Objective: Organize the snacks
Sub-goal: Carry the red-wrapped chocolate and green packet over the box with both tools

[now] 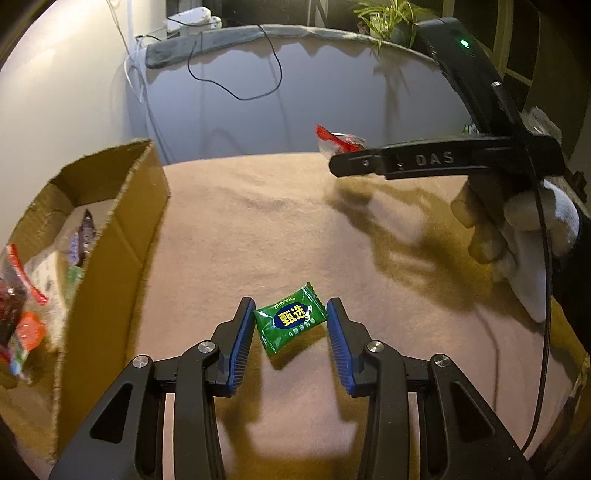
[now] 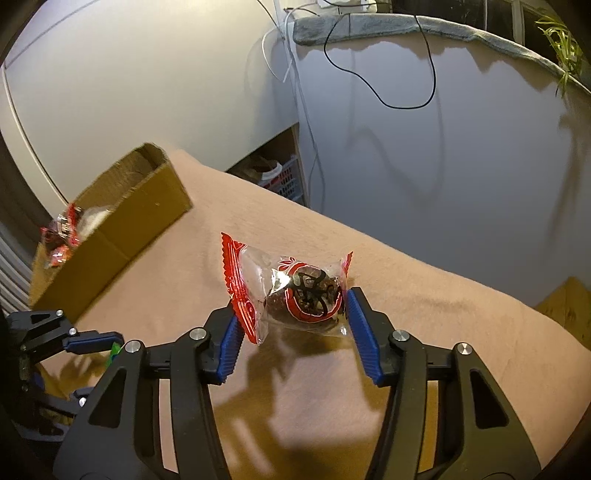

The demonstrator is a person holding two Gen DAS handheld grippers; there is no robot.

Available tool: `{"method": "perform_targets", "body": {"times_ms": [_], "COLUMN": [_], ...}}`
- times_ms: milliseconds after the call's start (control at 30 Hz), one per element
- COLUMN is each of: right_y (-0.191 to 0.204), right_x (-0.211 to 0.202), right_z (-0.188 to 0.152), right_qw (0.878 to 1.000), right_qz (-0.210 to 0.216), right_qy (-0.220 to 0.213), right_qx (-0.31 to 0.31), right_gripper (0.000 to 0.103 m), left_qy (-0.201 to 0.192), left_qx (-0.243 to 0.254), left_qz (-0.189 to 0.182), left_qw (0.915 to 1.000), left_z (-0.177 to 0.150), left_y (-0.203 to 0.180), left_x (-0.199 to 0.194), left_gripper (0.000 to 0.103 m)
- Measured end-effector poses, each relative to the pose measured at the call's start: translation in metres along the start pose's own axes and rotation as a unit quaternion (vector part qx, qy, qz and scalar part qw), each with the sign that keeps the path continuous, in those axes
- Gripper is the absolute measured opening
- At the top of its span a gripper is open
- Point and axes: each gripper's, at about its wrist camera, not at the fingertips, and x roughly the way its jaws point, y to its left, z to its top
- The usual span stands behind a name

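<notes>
A small green candy packet (image 1: 290, 323) with yellow characters sits between the blue pads of my left gripper (image 1: 291, 308), pinched at both ends and raised a little above its shadow on the tan cloth (image 1: 277, 229). My right gripper (image 2: 291, 301) is shut on a clear-and-red wrapped brown snack (image 2: 299, 295), held above the cloth. In the left wrist view that snack (image 1: 338, 140) pokes out past the right gripper (image 1: 334, 162) at the upper right. A cardboard box (image 1: 114, 236) with several wrapped snacks (image 1: 22, 295) inside stands at the left.
The box (image 2: 122, 221) lies far left in the right wrist view, the left gripper (image 2: 92, 338) below it. A black cable (image 1: 236, 85) hangs on the wall behind. A plant (image 1: 388, 18) stands on a grey-padded ledge (image 1: 221, 40). A hand (image 1: 487, 229) grips the right tool.
</notes>
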Motion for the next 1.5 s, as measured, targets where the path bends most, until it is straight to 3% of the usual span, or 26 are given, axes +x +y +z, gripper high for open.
{"method": "perform_targets", "body": {"times_ms": [300,600,1133,1500], "right_y": [0.026,0.076,0.175,0.216], "right_x": [-0.035,-0.051,-0.015,0.021], "right_z": [0.004,0.025,0.071,0.089], "right_qw": [0.999,0.998,0.993,0.99], "right_qz": [0.016,0.035,0.086,0.109], "right_qy": [-0.028,-0.046,-0.04,-0.022], "right_qx": [-0.001,-0.025,-0.075,-0.091], "right_gripper": [0.055,0.055,0.055,0.055], "left_qy": [-0.04,-0.081,-0.117,-0.124], "left_qx": [-0.007,-0.032,-0.071,-0.084], "left_qz": [0.007,0.026,0.061,0.076], "left_qw": [0.9991,0.9958,0.9887,0.9858], "left_z": [0.001,0.0,-0.002,-0.003], "left_y": [0.017,0.051,0.121,0.15], "left_x": [-0.034,-0.071,-0.102,-0.105], "left_gripper": [0.038,0.038,0.038,0.038]}}
